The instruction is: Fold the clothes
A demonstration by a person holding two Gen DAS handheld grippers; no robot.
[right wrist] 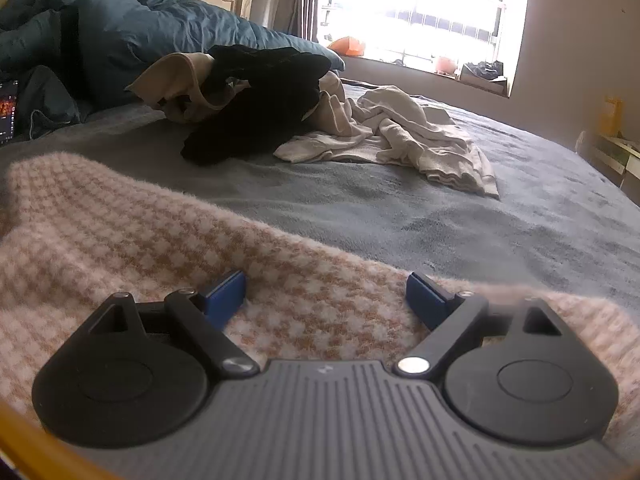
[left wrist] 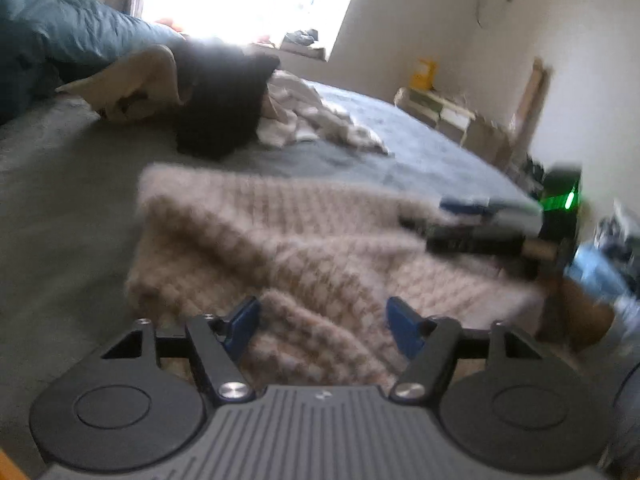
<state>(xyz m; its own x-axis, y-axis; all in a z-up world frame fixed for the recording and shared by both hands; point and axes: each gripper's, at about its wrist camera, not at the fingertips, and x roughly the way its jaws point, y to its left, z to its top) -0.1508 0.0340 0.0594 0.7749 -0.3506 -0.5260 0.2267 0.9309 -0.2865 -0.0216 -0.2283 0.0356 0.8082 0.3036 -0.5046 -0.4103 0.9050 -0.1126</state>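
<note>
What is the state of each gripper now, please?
Left gripper: jaws open, holding nothing, over the pink checked sweater.
Right gripper: jaws open, holding nothing, over the same sweater.

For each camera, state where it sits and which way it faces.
Left wrist: on the left gripper, low over the pink checked sweater, facing across the bed; the right gripper and a hand show.
Right wrist: on the right gripper, facing the window.
Shared: sweater, black garment, white garment.
</note>
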